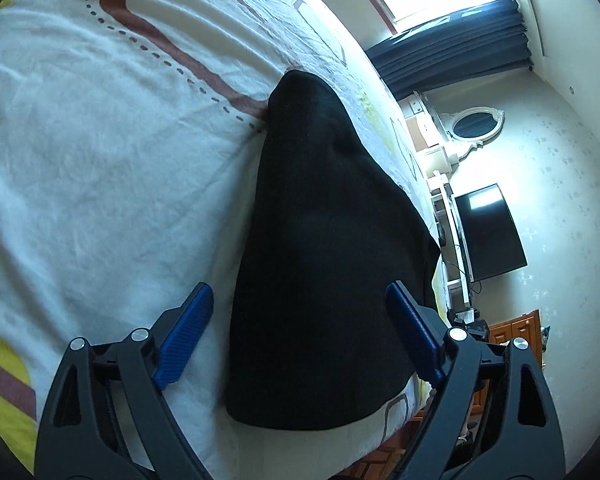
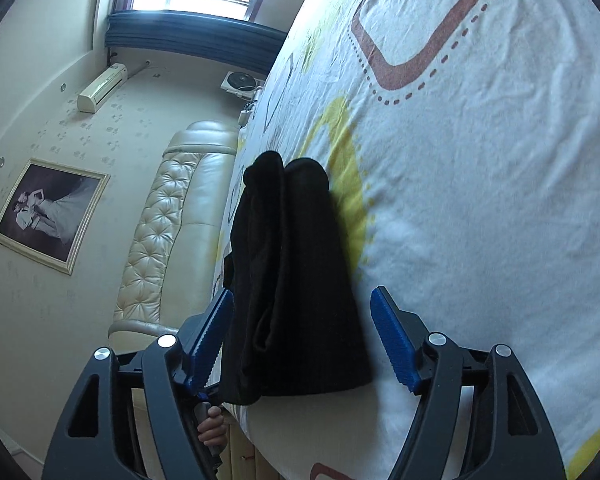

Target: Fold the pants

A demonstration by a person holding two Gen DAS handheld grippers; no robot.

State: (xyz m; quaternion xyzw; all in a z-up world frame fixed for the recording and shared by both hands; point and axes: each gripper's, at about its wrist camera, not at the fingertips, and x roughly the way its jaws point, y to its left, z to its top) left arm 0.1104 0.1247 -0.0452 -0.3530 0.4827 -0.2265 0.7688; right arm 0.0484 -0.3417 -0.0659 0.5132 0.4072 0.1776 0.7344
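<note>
Black pants (image 1: pixel 320 264) lie folded lengthwise on the patterned bed sheet (image 1: pixel 100 160), running away from me. My left gripper (image 1: pixel 300 300) is open, its blue fingers (image 1: pixel 188 332) on either side of the near end of the pants, holding nothing. In the right wrist view the pants (image 2: pixel 296 288) show as a stacked bundle with layered edges on the left. My right gripper (image 2: pixel 302 308) is open too, its blue fingers (image 2: pixel 392 340) straddling the near end without gripping it.
The sheet (image 2: pixel 480 180) is white with brown and yellow shapes. The bed edge drops close beside the pants. A padded headboard (image 2: pixel 168 240), a framed photo (image 2: pixel 48 216), a wall TV (image 1: pixel 488 232), a mirror (image 1: pixel 474 124) and curtained windows lie beyond.
</note>
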